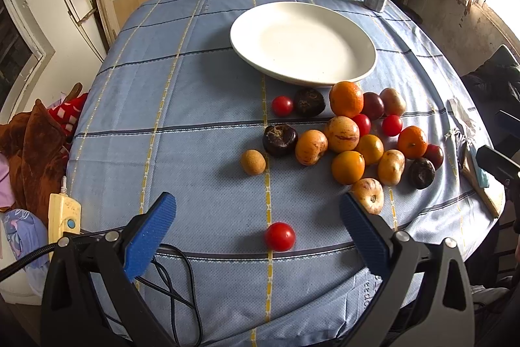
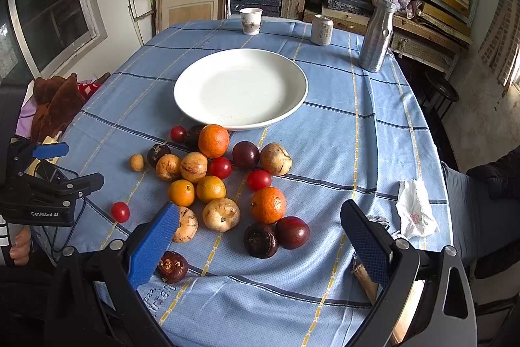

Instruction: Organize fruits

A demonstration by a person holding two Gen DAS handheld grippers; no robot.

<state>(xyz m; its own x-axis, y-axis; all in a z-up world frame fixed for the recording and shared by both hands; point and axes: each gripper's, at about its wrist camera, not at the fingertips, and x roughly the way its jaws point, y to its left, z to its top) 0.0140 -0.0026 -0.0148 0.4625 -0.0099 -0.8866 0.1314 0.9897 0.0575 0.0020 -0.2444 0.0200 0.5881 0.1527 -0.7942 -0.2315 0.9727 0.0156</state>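
Blue checked tablecloth (image 1: 195, 93) with loose fruit below a white plate (image 1: 302, 41).

Left gripper (image 1: 258, 210) gapes wide, a lone cherry tomato (image 1: 279, 236) at its 6 o'clock; right gripper (image 2: 260, 225) likewise wide, fruit pile (image 2: 221, 178) at 12 o'clock.

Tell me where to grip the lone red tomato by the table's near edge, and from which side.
Grip the lone red tomato across its widest middle, coming straight down from above with the open left gripper. It is round and smooth, sits alone on the tablecloth, and already lies roughly between the fingers, so nothing crowds either side.
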